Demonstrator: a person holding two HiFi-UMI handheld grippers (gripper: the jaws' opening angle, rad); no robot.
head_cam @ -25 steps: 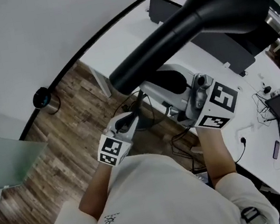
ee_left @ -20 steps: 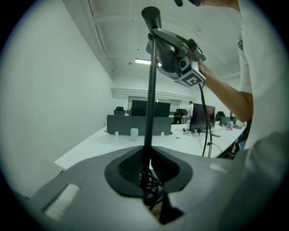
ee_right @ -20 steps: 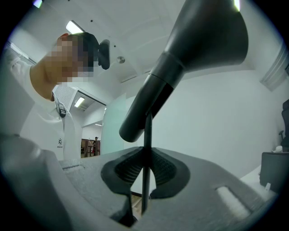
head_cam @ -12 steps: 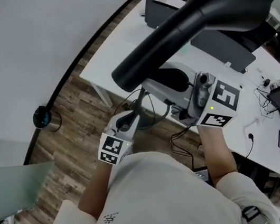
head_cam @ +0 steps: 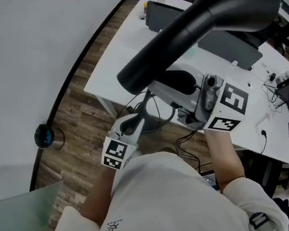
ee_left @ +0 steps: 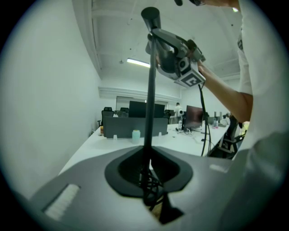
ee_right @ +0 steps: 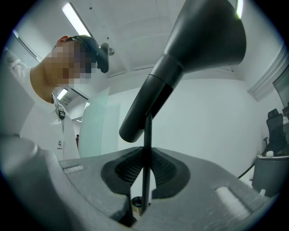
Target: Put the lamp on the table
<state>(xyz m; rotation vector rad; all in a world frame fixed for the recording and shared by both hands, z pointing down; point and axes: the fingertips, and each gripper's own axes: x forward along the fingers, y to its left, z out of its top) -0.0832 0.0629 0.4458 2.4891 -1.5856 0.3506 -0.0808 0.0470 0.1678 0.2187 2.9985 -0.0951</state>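
Jaws of the left gripper (ee_left: pixel 148 179) stand nearly together and clamp the thin black pole (ee_left: pixel 150 90) of the lamp (ee_left: pixel 149 135). In the left gripper view I read the pole rising from between the pads straight toward 12 o'clock. At 1 o'clock, higher on the same pole, the right gripper (ee_left: pixel 158 41) has its own hold, and the person's forearm (ee_left: pixel 221 92) runs off toward 3 o'clock. A long white desk (ee_left: pixel 117 143) lies behind the pole, with a dark monitor (ee_left: pixel 194 118) on it. The lamp is apart from that desk.

In the right gripper view, these jaws are likewise drawn in to a narrow gap and pinch the pole between their ribbed pads. The pole runs up to 12 o'clock. The black cone-shaped shade (ee_right: pixel 203 45) fills the frame from 12 to 2 o'clock, with its narrow neck slanting down toward the centre. A pale wall (ee_right: pixel 216 117) lies behind.

In the head view, both grippers sit just ahead of the person's white shirt (head_cam: pixel 161 209), the left at 7 o'clock of centre and the right at 3 o'clock. The shade stretches from the centre out to 1 o'clock, carried in the air above the near edge of the desk and the wooden floor (head_cam: pixel 75 130). The desk spans 12 to 4 o'clock. A small round black object (head_cam: pixel 44 137) stands on the floor at 9 o'clock, beside the wall. I cannot tell where the lamp's base is.
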